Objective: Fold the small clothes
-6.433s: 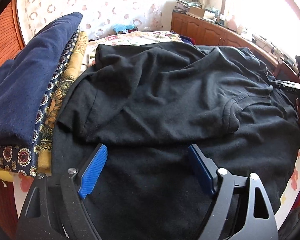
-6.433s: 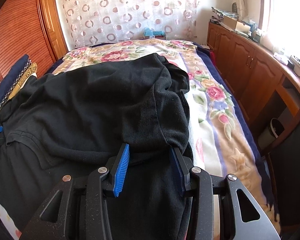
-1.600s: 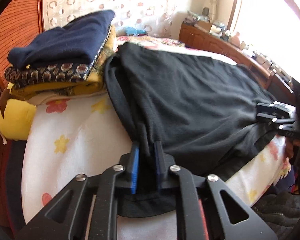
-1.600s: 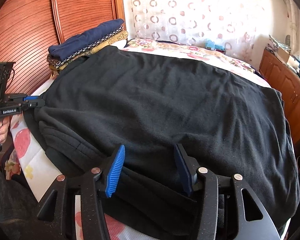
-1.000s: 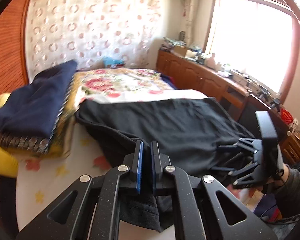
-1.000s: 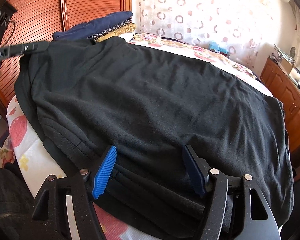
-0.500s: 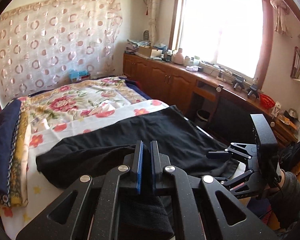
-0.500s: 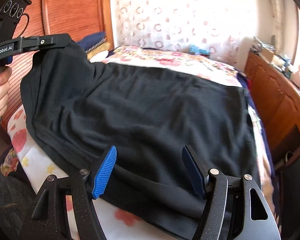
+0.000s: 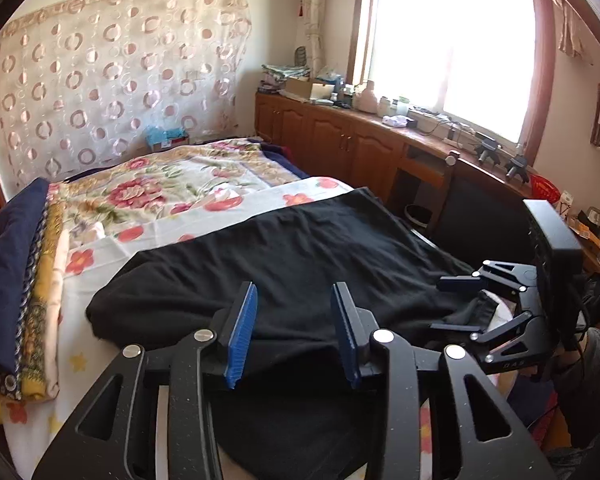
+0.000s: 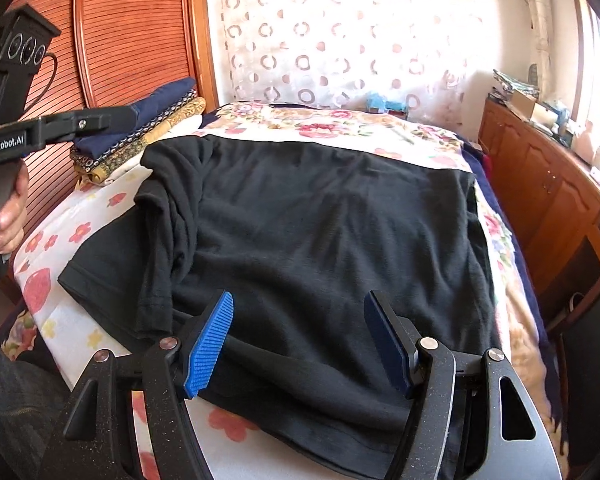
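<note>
A black garment (image 9: 300, 264) lies spread and folded over on the flowered bed; it also shows in the right wrist view (image 10: 332, 232), with a sleeve bunched at its left side. My left gripper (image 9: 294, 332) is open and empty above the garment's near edge. My right gripper (image 10: 300, 340) is open, with the garment's thick near hem lying between its blue pads (image 10: 210, 340) without being clamped. In the left wrist view the right gripper (image 9: 460, 304) is at the garment's right corner. In the right wrist view the left gripper (image 10: 112, 118) is held high at the left.
A stack of folded clothes (image 9: 12, 280) sits at the bed's left edge, against the wooden headboard (image 10: 112, 40) in the right wrist view. Wooden cabinets (image 9: 340, 148) with clutter run under the window on the right. Flowered bedding (image 9: 172, 196) lies beyond the garment.
My left gripper carried the garment's edge up and over, then opened and let it go; the fabric now lies on the bed. My right gripper stays open at the near hem.
</note>
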`<state>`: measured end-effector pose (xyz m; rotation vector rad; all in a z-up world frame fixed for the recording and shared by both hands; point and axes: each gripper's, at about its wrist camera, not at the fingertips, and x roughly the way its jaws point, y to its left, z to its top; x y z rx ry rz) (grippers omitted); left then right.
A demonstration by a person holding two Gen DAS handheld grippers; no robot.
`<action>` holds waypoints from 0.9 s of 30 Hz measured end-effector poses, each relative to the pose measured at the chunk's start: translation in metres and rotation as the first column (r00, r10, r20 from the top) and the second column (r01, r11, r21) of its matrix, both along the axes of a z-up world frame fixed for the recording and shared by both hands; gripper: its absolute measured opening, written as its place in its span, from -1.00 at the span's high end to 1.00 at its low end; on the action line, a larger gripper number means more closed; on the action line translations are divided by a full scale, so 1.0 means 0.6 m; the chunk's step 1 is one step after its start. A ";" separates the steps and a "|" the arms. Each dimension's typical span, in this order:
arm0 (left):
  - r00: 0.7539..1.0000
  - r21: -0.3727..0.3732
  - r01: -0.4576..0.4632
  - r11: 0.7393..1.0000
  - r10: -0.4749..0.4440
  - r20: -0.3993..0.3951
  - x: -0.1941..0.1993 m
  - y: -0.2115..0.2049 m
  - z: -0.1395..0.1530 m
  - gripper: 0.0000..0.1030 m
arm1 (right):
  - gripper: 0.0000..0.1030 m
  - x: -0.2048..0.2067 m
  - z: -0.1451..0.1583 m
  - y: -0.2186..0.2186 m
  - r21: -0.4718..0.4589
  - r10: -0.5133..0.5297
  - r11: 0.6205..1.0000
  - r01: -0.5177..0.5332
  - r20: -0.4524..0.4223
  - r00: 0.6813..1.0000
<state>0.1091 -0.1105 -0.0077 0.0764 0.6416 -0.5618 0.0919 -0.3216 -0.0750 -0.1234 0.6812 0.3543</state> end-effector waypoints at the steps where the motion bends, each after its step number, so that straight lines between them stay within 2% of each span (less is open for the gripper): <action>1: 1.000 0.012 -0.015 1.000 0.015 -0.004 -0.001 0.009 -0.005 0.21 | -0.36 0.001 0.001 0.004 0.000 0.007 1.000 -0.007 0.000 1.000; 5: 0.998 0.048 -0.055 0.997 0.057 -0.032 0.000 0.037 -0.034 0.18 | -0.36 0.010 0.000 0.026 0.001 0.035 0.999 -0.035 0.004 0.999; 6: 0.997 0.057 -0.070 0.996 0.072 -0.037 0.000 0.045 -0.041 0.03 | -0.36 0.014 0.001 0.034 0.002 0.046 0.999 -0.046 0.004 0.999; 8: 0.993 0.059 -0.094 0.994 0.097 -0.062 0.001 0.064 -0.061 -0.15 | -0.36 0.022 0.000 0.048 0.003 0.067 0.998 -0.067 0.004 0.998; 9: 0.992 0.055 -0.101 0.993 0.105 -0.073 0.001 0.071 -0.068 -0.39 | -0.36 0.023 -0.001 0.057 0.002 0.076 0.997 -0.076 0.004 0.997; 10: 0.989 0.052 -0.113 0.992 0.117 -0.086 0.001 0.081 -0.076 -0.49 | -0.36 0.026 -0.001 0.065 0.001 0.086 0.996 -0.086 0.003 0.996; 17: 0.973 0.035 -0.190 0.981 0.193 -0.125 -0.006 0.138 -0.107 -0.52 | -0.36 0.056 -0.006 0.111 0.012 0.159 0.987 -0.158 -0.013 0.987; 19: 0.966 0.052 -0.219 0.974 0.224 -0.132 -0.006 0.151 -0.113 -0.52 | -0.35 0.066 -0.007 0.121 0.014 0.180 0.984 -0.180 -0.020 0.983; 22: 0.957 0.063 -0.244 0.968 0.250 -0.145 -0.006 0.165 -0.124 -0.52 | -0.29 0.084 -0.012 0.141 0.007 0.215 0.977 -0.215 -0.035 0.976; 27: 0.954 0.067 -0.253 0.965 0.260 -0.150 -0.011 0.174 -0.134 -0.52 | -0.07 0.119 -0.029 0.172 -0.022 0.242 0.970 -0.244 -0.067 0.968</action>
